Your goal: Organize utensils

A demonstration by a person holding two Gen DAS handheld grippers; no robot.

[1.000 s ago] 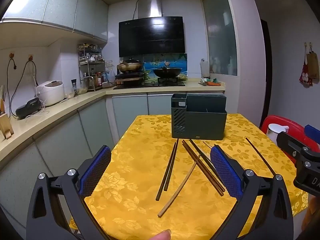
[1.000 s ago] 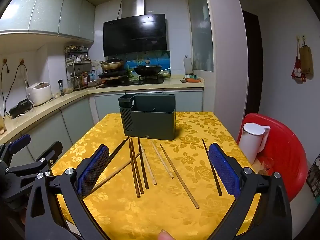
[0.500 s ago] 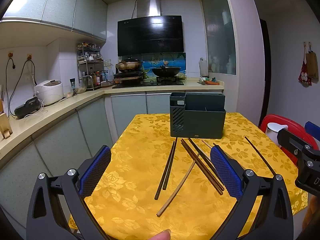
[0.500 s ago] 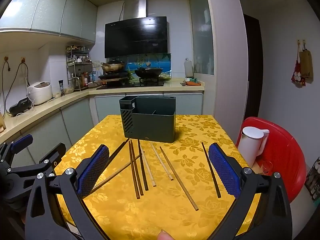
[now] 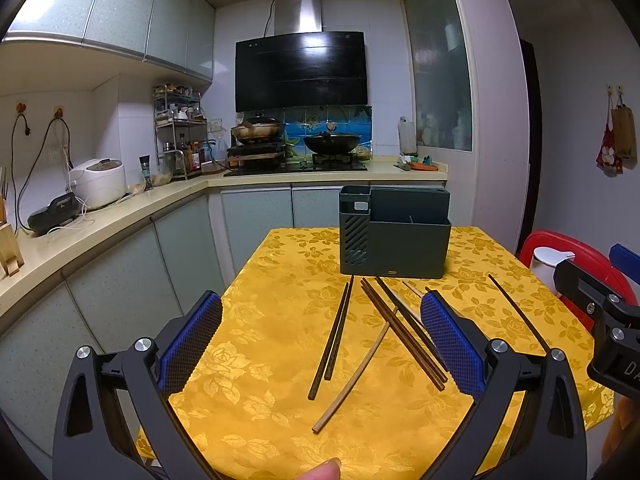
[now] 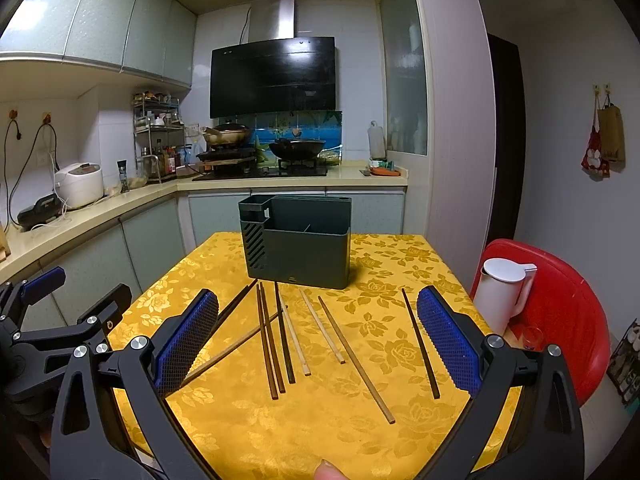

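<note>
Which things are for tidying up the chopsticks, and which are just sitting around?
For the job: the chopsticks scattered on the yellow table, the dark green holder behind them, the open left gripper and open right gripper.

Just sitting around: the white jug, red chair, rice cooker, wok.

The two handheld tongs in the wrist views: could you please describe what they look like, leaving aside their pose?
Both the left tongs and the right tongs have matte black plastic frames with triangular cut-outs and silver screw heads. Each finger carries a blue pad with a fine diamond-grid texture. No cables show. White lettering on the right tongs' body is partly cut off in the left wrist view.
</note>
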